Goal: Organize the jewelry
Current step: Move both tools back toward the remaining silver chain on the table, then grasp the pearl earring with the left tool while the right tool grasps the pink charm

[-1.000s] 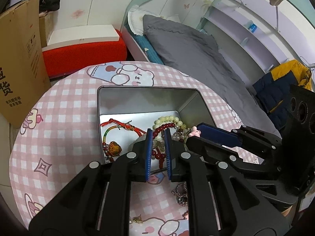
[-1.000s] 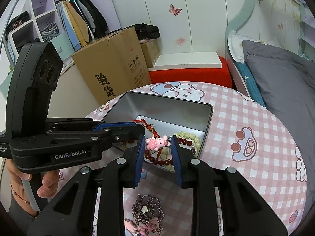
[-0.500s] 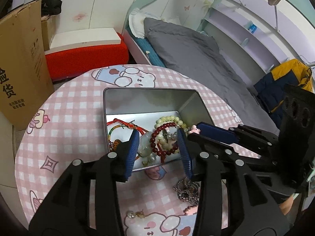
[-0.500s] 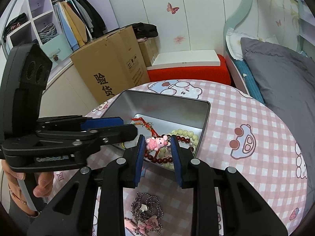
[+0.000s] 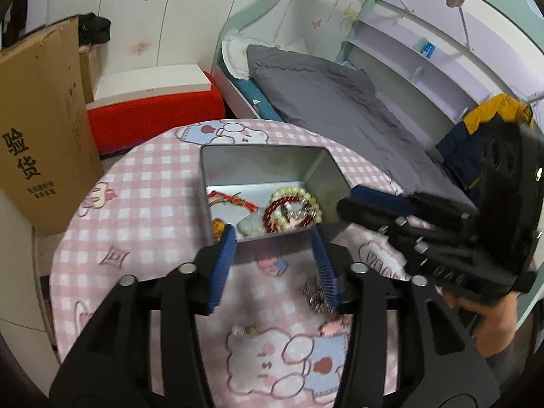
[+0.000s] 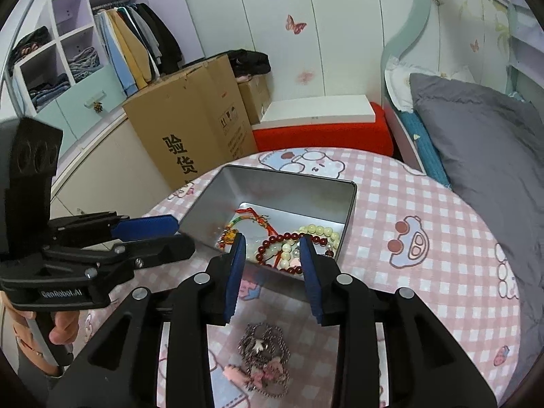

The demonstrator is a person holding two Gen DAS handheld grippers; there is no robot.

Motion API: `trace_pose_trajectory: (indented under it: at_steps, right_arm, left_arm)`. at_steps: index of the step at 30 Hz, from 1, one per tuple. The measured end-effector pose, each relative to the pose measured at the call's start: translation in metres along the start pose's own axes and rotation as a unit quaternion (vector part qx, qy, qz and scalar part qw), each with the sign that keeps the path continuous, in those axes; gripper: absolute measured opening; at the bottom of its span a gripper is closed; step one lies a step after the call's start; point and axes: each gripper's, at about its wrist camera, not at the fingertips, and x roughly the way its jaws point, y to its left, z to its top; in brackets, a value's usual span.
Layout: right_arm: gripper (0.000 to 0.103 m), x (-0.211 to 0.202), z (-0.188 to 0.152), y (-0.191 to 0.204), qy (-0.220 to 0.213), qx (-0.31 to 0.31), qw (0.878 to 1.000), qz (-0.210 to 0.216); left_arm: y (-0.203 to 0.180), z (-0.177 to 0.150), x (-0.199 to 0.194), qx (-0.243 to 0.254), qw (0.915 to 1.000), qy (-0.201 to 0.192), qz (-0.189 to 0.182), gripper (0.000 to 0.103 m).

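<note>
**The chain on the table is floppy, so pinch it where it is bunched**

Left wrist view: Your left hand-held gripper (image 5: 273, 265) hangs just in front of the metal tin (image 5: 261, 159), at its near wall. Its jaws have just been opening and stand fairly wide, with nothing between them. Inside the tin lie the dark red bead bracelet (image 5: 277, 209), the pale bead bracelet (image 5: 299, 192), a pale green charm (image 5: 250, 224) and a red cord bracelet (image 5: 231, 199). In front of the tin, on the pink checked table (image 5: 142, 204), a silver chain (image 5: 314, 294) lies partly behind the right pad. A small gold piece (image 5: 246, 331) lies further in front of the tin.

Right wrist view: Your right hand-held gripper (image 6: 273, 278) also hangs at the tin's near wall. Its jaws have just been opening a little and hold nothing. The silver chain (image 6: 263, 345) sits in a heap in front of the tin, under this gripper, with a pink charm (image 6: 234, 372) on it.

I think the chain is light, soft and slippery. It will droop and may slide out of the pads. Pinch the thick heap in the middle, not one thin strand. The pink charm looks hard, so it may be a good spot too. The gold piece is tiny, so squeeze it gently.
</note>
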Motion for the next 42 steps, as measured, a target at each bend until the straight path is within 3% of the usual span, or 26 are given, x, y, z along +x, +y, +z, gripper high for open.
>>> trace_pose_trajectory:
  at_steps: [7,17,23,32,33,36,40,42]
  right_arm:
    - [0.033,-0.028,-0.025,0.014,-0.011,-0.009,1.0,-0.013]
    - [0.034,-0.03,-0.089,0.032,0.012,-0.009,0.999,-0.039]
    - [0.034,-0.024,-0.112,0.034,0.027,0.006,0.999,-0.034]
    - [0.034,-0.009,-0.118,0.046,0.043,0.001,0.999,-0.015]
    - [0.034,-0.007,-0.118,0.046,0.044,0.001,0.999,-0.015]
    - [0.034,-0.003,-0.115,0.046,0.043,-0.002,0.999,-0.024]
    - [0.034,0.004,-0.111,0.047,0.047,-0.006,0.998,-0.033]
    - [0.034,0.009,-0.109,0.049,0.05,-0.012,0.998,-0.039]
  left_arm:
    - [0.004,-0.039,-0.018,0.013,0.9988,-0.001,0.047,0.05]
    - [0.01,-0.085,-0.002,-0.002,0.9983,0.033,0.048,0.055]
    - [0.008,-0.088,0.009,-0.005,0.9978,0.034,0.057,0.055]
    - [0.007,-0.082,0.021,0.004,0.9973,0.026,0.069,0.054]
    - [0.007,-0.082,0.022,0.01,0.9969,0.024,0.074,0.053]
    - [0.003,-0.083,0.026,0.03,0.9944,0.023,0.099,0.036]
    - [0.004,-0.083,0.025,0.033,0.994,0.021,0.102,0.02]
    - [0.004,-0.083,0.026,0.035,0.9938,0.02,0.104,0.018]
